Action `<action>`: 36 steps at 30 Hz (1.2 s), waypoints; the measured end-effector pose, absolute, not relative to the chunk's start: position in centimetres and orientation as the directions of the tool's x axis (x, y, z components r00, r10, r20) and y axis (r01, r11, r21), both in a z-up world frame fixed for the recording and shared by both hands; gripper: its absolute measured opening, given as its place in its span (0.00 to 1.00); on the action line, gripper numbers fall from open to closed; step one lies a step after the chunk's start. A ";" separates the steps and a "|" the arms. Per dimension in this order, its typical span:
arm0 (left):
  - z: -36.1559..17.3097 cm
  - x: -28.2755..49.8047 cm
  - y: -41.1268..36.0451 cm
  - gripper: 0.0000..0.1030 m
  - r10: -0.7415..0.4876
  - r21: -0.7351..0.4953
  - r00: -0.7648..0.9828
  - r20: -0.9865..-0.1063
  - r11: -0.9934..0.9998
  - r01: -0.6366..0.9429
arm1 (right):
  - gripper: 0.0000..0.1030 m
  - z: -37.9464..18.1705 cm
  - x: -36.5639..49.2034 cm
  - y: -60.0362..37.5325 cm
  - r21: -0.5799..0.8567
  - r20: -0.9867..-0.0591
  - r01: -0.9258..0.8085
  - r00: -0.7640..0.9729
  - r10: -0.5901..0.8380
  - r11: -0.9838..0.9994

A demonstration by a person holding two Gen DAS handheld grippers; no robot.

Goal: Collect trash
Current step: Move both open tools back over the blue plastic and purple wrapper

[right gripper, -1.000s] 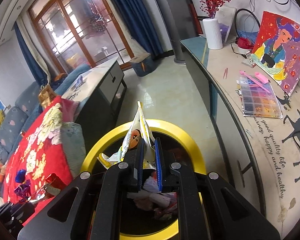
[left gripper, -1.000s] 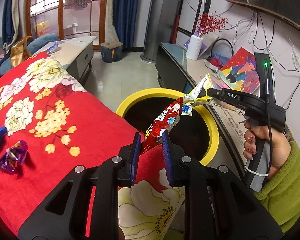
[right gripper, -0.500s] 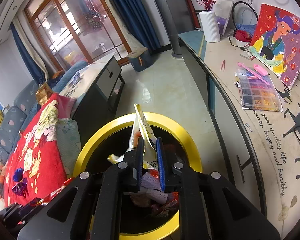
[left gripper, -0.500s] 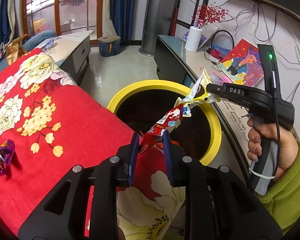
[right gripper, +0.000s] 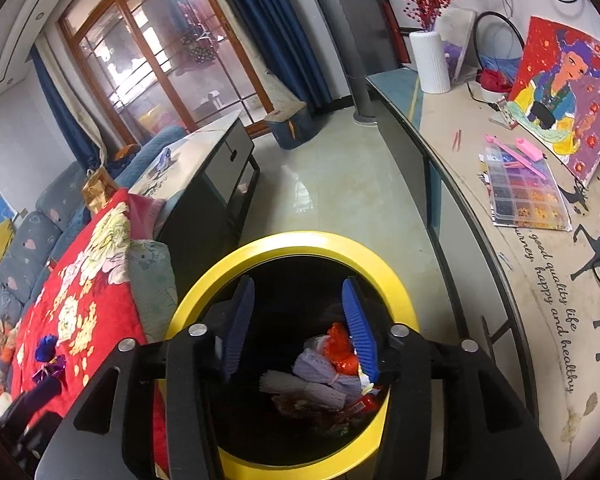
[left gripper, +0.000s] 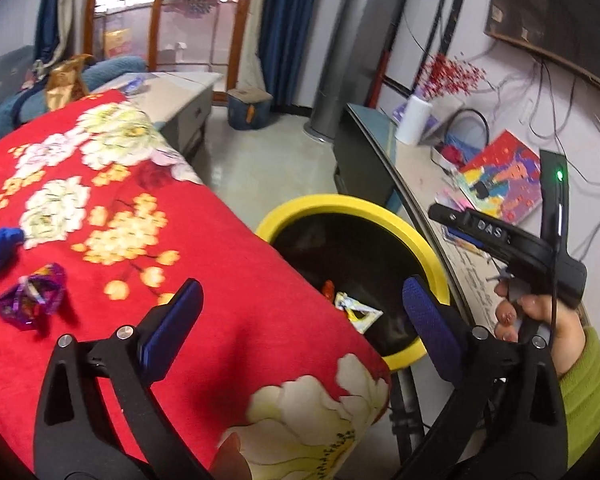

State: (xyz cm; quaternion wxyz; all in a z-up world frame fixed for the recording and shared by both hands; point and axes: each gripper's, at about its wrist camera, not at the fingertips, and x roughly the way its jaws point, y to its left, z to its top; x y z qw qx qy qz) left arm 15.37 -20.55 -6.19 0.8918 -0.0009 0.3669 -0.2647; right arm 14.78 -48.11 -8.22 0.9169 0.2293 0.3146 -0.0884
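We see both grippers with their jaws spread wide and nothing between them. In the left wrist view, our left gripper (left gripper: 298,300) hangs over the lower right corner of the red floral blanket (left gripper: 112,216), whose edge runs diagonally from upper centre to lower right and overlaps the near rim of the yellow-rimmed trash bin (left gripper: 356,208). A pale wrapper (left gripper: 358,312) lies inside the bin near that edge. At the left of the frame, a purple foil wrapper (left gripper: 30,298) and a blue wrapper (left gripper: 0,248) sit on the blanket, well apart from the bin. In the right wrist view, our right gripper (right gripper: 298,320) hangs directly above the bin's mouth, over the piled trash (right gripper: 324,372) inside. Bare floor (right gripper: 340,184) opens beyond the bin, between the dark cabinet (right gripper: 216,184) on the left and the curved counter (right gripper: 472,200) on the right.
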 end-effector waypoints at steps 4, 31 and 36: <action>-5.4 15.3 -18.9 0.89 -0.447 -0.192 0.630 -0.635 0.881 0.432 | 0.49 -7.4 14.8 -46.7 0.364 -0.603 0.272 0.798 0.003 0.891; -3.1 14.9 -7.4 0.89 -0.265 -0.174 0.796 -0.545 0.964 0.201 | 0.54 -4.3 15.8 -33.6 0.331 -0.577 -0.014 0.788 0.214 0.943; -3.2 15.2 -5.1 0.89 -0.233 -0.192 0.808 -0.541 0.970 0.151 | 0.54 -4.2 16.1 -30.9 0.316 -0.584 -0.067 0.772 0.250 0.946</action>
